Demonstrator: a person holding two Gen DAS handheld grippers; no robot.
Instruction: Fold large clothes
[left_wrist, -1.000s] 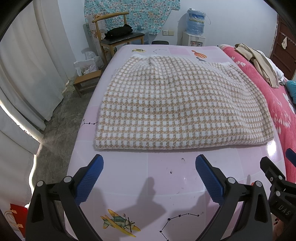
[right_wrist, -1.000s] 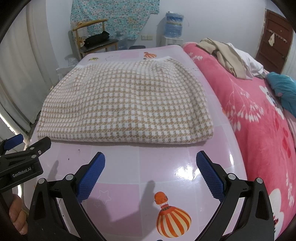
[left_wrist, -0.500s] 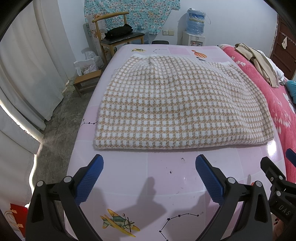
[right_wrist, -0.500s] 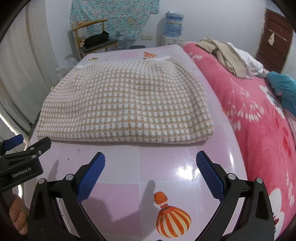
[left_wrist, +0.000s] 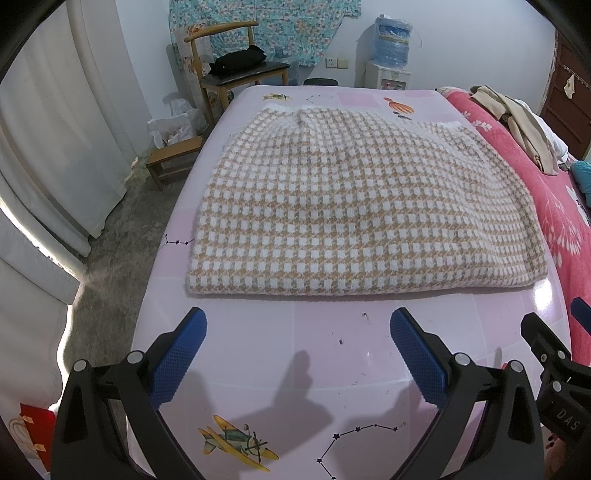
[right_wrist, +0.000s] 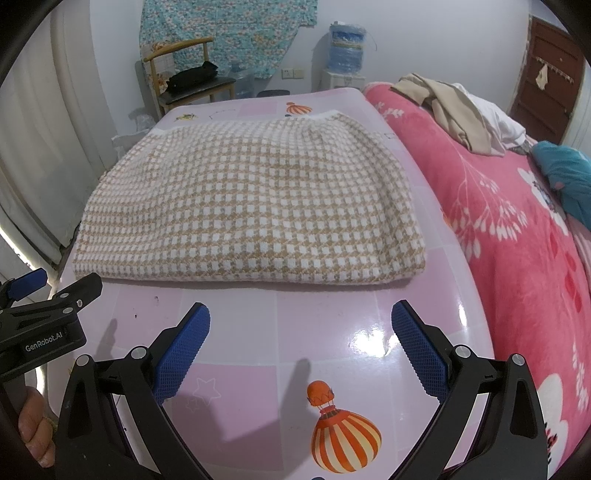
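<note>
On pink patterned table (left_wrist: 325, 354), near fluffy beige-and-white checked folded garment (left_wrist: 354, 206): left gripper (left_wrist: 295, 347) and right gripper (right_wrist: 299, 332), both released, empty, apparently poised for another fold.

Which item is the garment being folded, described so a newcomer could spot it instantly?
Find the pink table beside the bed with the red floral blanket. The folded garment lies flat on it, ahead of both open hand-held grippers. Its tan-and-white check pattern sets it apart from the plain beige clothes heaped on the bed.

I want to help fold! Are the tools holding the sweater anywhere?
No. The left tool and right tool are open, apart from the sweater.
</note>
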